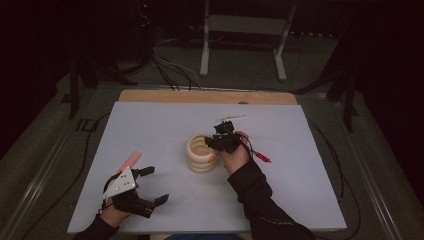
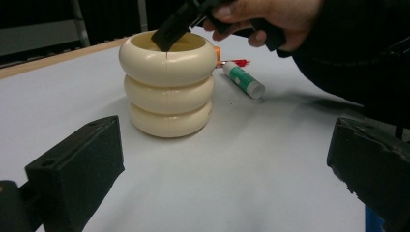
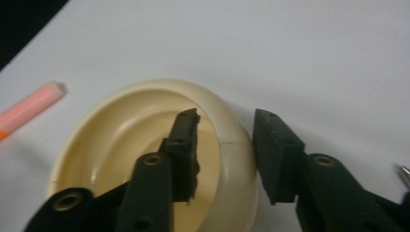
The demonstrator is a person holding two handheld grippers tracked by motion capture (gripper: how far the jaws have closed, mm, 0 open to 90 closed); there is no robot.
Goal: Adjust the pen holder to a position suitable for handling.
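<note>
Beside ribbed holder point(image 2: 167, 87): glue stick point(image 2: 243, 80), pink marker point(image 3: 29, 108); right gripper point(image 3: 226, 140) astride rim, seemingly unclamped; left gripper point(image 1: 150, 186) spread

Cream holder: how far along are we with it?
Done: the cream holder stands upright on the white mat; what shows of its inside looks empty. In hand: the right gripper straddles its rim, one of its fingers inside, one outside, not clamped. Left: the pink marker and glue stick lie outside it; the left gripper waits open and empty.
</note>
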